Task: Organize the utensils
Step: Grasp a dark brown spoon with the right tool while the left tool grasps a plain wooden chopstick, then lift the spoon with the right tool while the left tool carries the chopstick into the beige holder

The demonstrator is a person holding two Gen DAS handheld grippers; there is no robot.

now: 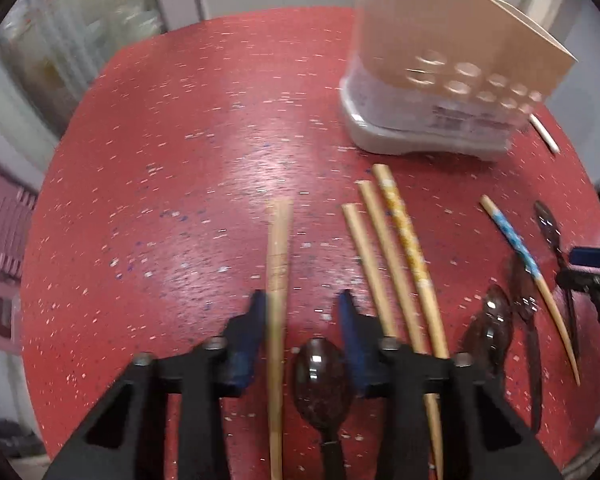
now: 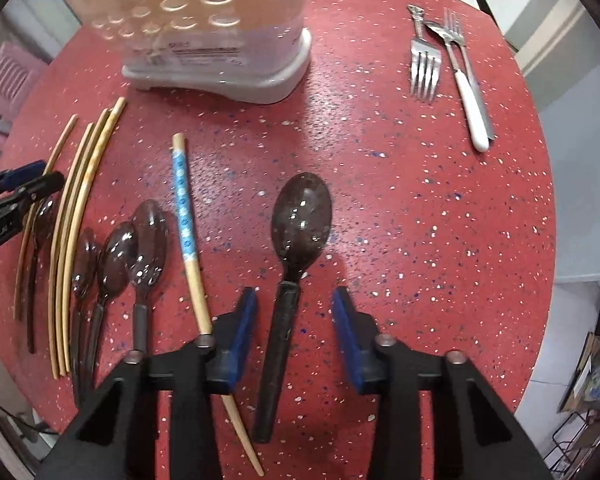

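On the red speckled table (image 1: 172, 152), my left gripper (image 1: 302, 312) points down over a plain wooden chopstick (image 1: 278, 264) and a dark plastic spoon (image 1: 322, 376). Both lie between its blue pads; the chopstick runs along the left pad, and the right pad stands apart from the spoon. My right gripper (image 2: 294, 308) straddles the black handle of another dark spoon (image 2: 300, 220), with a gap showing on each side of the handle. Three bare chopsticks (image 1: 396, 260) lie just right of the left gripper. A blue-patterned chopstick (image 2: 184, 216) lies left of the right gripper.
A tan utensil holder on a white base (image 2: 220, 40) stands at the back of the table. Three more dark spoons (image 2: 116, 256) lie between the grippers. Metal forks (image 2: 424, 68) and a white-handled spoon (image 2: 470, 104) rest at the far right. The table rim curves close by.
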